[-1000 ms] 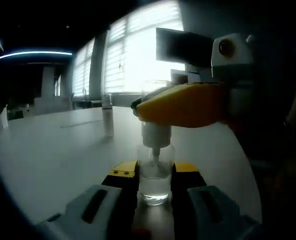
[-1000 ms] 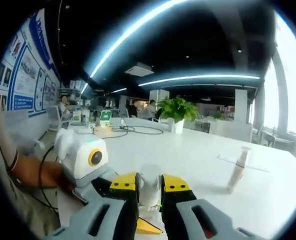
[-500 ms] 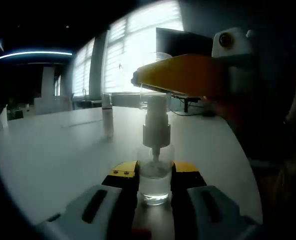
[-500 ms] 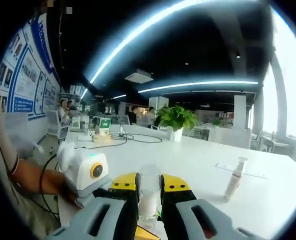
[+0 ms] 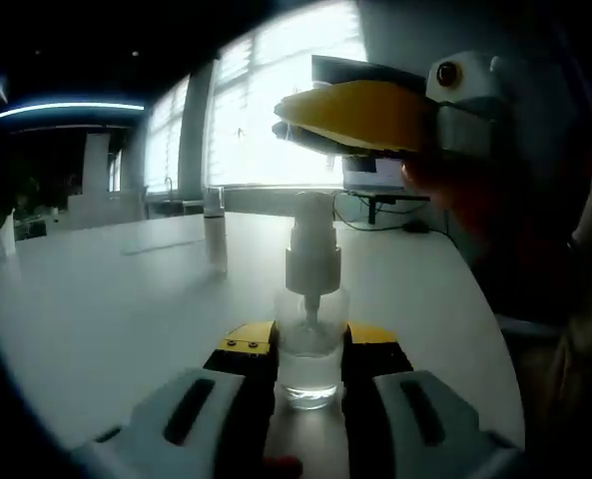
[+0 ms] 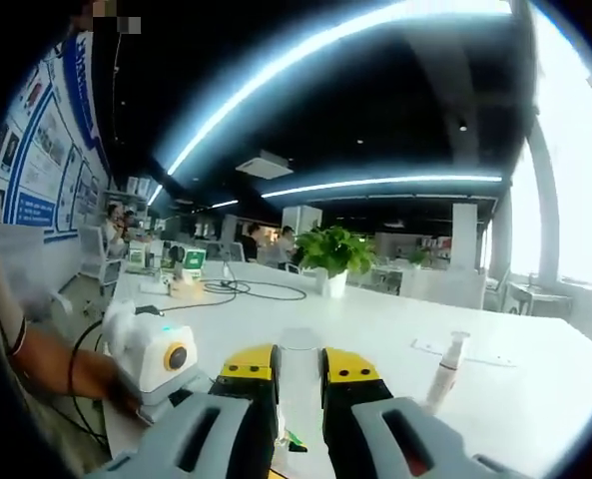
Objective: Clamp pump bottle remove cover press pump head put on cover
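A small clear pump bottle (image 5: 308, 359) stands upright on the white table (image 5: 106, 309), with my left gripper (image 5: 308, 344) shut on its body. Its white pump head (image 5: 312, 249) is bare. Above it, in the left gripper view, hangs my right gripper (image 5: 360, 115), yellow-jawed. In the right gripper view that gripper (image 6: 298, 367) is shut on the clear cover (image 6: 297, 374), held well above the table. Down at the lower left there I see the left gripper (image 6: 166, 359) and a hand holding it.
A second slim pump bottle (image 5: 214, 232) (image 6: 442, 374) stands farther off on the table beside a flat clear sheet (image 6: 455, 349). A potted plant (image 6: 330, 257), cables and seated people are at the far end. Bright windows (image 5: 276, 100) lie behind.
My right gripper has risen straight up with the cover, lifting it clear of the pump head. The left gripper and the bottle have stayed put.
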{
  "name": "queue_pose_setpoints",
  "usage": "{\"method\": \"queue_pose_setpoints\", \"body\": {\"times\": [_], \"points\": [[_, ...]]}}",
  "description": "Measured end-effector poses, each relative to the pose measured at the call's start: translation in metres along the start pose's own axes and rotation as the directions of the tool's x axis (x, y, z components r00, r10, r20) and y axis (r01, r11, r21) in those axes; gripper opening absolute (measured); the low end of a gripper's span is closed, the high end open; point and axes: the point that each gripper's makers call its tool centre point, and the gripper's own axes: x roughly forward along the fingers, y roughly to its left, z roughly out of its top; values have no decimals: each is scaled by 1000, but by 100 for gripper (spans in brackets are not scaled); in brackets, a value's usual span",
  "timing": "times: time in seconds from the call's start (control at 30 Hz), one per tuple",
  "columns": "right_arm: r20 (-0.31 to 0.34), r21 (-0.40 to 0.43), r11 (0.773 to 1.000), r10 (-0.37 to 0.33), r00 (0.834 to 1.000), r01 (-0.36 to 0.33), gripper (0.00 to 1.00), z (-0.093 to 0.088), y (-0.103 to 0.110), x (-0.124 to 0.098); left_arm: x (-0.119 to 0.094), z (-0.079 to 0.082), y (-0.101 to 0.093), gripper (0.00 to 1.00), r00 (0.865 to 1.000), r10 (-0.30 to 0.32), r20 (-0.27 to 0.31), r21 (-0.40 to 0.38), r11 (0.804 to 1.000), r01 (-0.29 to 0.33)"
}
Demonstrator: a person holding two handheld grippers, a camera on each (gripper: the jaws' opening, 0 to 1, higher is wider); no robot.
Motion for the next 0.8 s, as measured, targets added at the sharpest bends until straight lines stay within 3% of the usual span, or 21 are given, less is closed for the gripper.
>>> {"method": "queue_pose_setpoints", "body": {"times": [0.37, 0.8], "points": [[18, 27, 996, -88, 996, 87, 12, 4, -38, -17, 0, 1, -1, 16, 1000, 1, 0, -1, 1000, -1], [3, 36, 985, -168, 986, 168, 12, -8, -69, -33, -1, 0, 4, 16, 1000, 3, 0, -2, 1000, -3]]}}
